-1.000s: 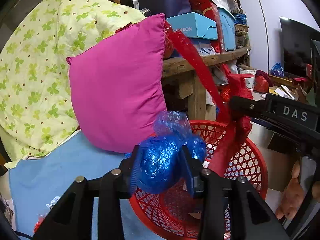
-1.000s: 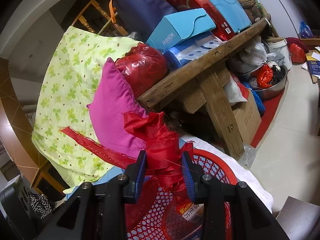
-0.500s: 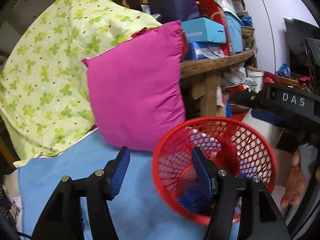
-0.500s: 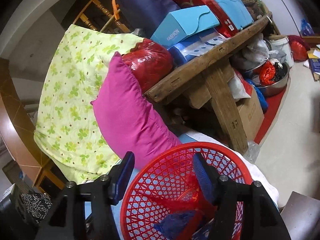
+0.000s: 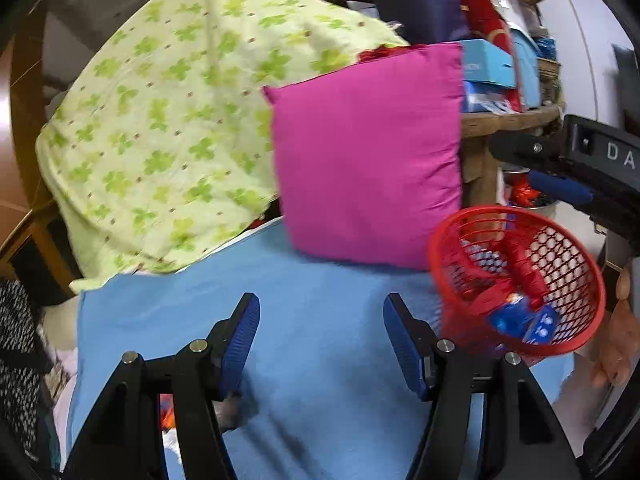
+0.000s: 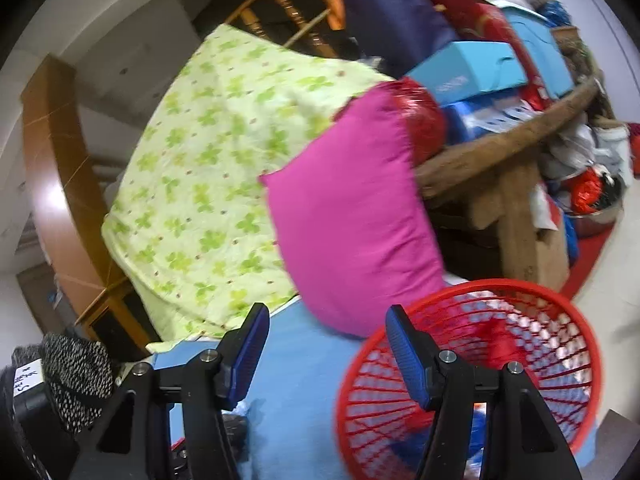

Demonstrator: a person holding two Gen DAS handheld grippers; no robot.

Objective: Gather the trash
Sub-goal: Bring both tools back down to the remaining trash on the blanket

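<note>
A red mesh basket [image 5: 568, 344] stands on the blue sheet [image 5: 320, 300] at the right, holding a blue foil wrapper [image 5: 524, 322] and red ribbon scraps [image 5: 524, 276]. My left gripper [image 5: 320, 332] hangs open over the bare blue sheet, left of the basket, nothing between its fingers. In the right wrist view my right gripper [image 6: 324, 344] is open too, its right finger in front of the basket's [image 6: 560, 304] left rim. That basket shows red ribbon [image 6: 500, 340] and blue wrapper inside. The right gripper's body [image 5: 576, 160] shows at the left view's right edge.
A magenta cushion [image 5: 368, 152] leans behind the basket against a green clover quilt [image 5: 180, 132]. A wooden bench [image 6: 512, 152] piled with boxes stands at the right. Small scraps [image 5: 168, 416] lie under the left gripper at the sheet's near left. A hand [image 5: 616, 340] is at the right edge.
Both grippers opened and dropped the blue foil wrapper and the red ribbon into the basket. Both then swung left, so the basket slid to the right in each view.
</note>
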